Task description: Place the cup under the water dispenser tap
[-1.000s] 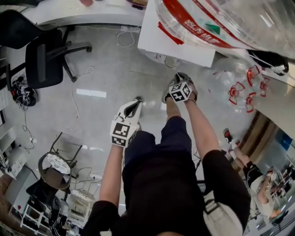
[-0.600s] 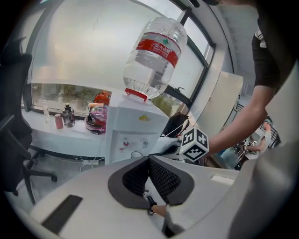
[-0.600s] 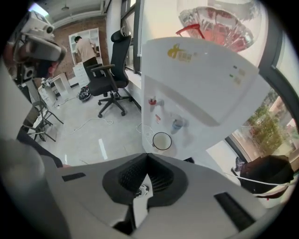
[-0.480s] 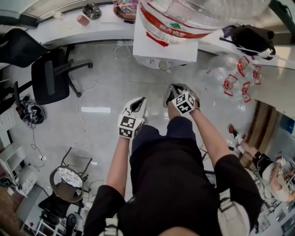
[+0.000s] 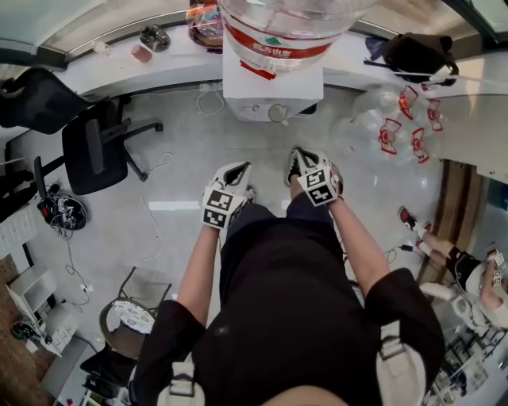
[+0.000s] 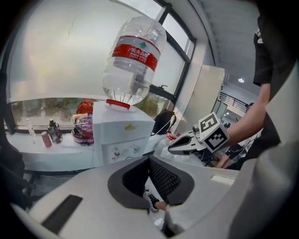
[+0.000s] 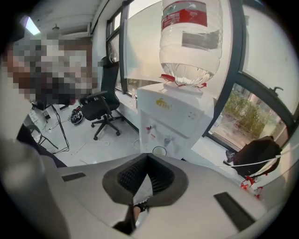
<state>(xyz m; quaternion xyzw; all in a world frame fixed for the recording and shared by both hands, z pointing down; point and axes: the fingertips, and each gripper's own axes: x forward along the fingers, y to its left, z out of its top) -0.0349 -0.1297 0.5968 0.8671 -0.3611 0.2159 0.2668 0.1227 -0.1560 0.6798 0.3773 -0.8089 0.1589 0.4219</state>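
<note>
The white water dispenser (image 5: 266, 89) stands ahead of me against the counter, with a large clear bottle (image 5: 278, 24) upside down on top. A small cup (image 7: 159, 151) sits at its front, below the red and blue taps; its round rim (image 5: 276, 113) also shows from above. Both grippers hang in the air over the floor, well short of the dispenser and apart from the cup. My left gripper (image 5: 231, 179) is shut with nothing in it, pads meeting (image 6: 149, 161). My right gripper (image 5: 300, 161) is also shut and empty (image 7: 148, 158), and it shows beside the left (image 6: 170, 150).
A black office chair (image 5: 95, 147) stands at the left. The counter (image 5: 159, 49) carries jars and bowls. Empty bottles with red handles (image 5: 405, 131) lie right of the dispenser, behind them a black bag (image 5: 409, 51). Cables cross the floor. A wire stool (image 5: 127, 317) is behind me.
Both grippers have risen, the right one more. The view has swung so the dispenser and its bottle now sit at the top middle.
</note>
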